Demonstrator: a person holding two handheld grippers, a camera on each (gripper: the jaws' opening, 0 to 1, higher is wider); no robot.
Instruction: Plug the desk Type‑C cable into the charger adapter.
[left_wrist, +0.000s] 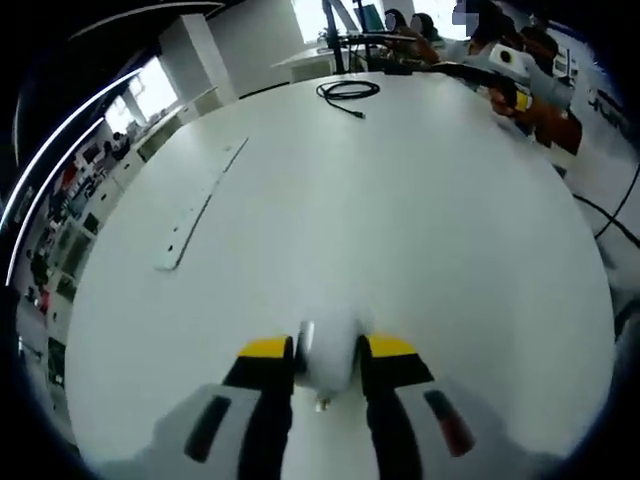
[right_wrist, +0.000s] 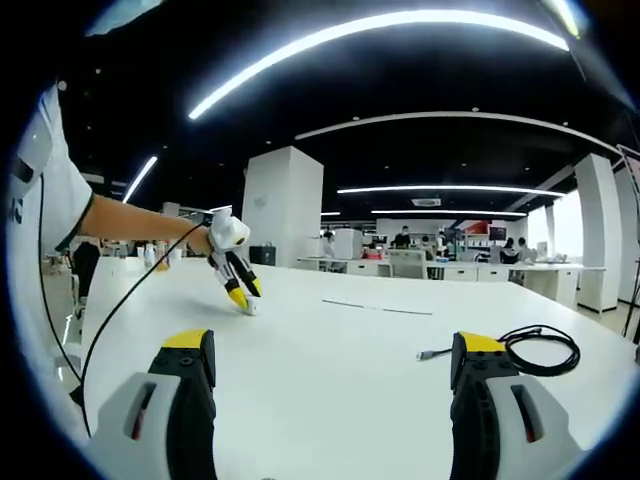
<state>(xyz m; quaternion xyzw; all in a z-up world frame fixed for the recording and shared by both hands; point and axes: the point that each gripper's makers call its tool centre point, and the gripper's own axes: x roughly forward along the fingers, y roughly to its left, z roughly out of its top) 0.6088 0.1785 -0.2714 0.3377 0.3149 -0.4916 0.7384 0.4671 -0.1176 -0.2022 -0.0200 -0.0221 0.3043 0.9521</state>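
Observation:
My left gripper (left_wrist: 327, 352) is shut on a white charger adapter (left_wrist: 327, 365), which rests on the white table (left_wrist: 400, 230); the adapter's metal prong shows at its near end. A coiled black Type-C cable (left_wrist: 348, 91) lies at the table's far side, its plug end pointing toward me. In the right gripper view my right gripper (right_wrist: 335, 350) stands open just above the table, nothing between its jaws. The cable (right_wrist: 540, 350) lies just beyond its right jaw, plug (right_wrist: 430, 354) pointing left. The left gripper (right_wrist: 242, 292) appears farther left, tips down on the adapter (right_wrist: 250, 305).
A long flat white strip (left_wrist: 195, 215) lies on the table's left part, also seen as a thin strip (right_wrist: 375, 306). The right gripper (left_wrist: 520, 85) and a person's arm show at far right. A thin black wire (right_wrist: 130, 300) hangs from the arm. Desks and people stand behind.

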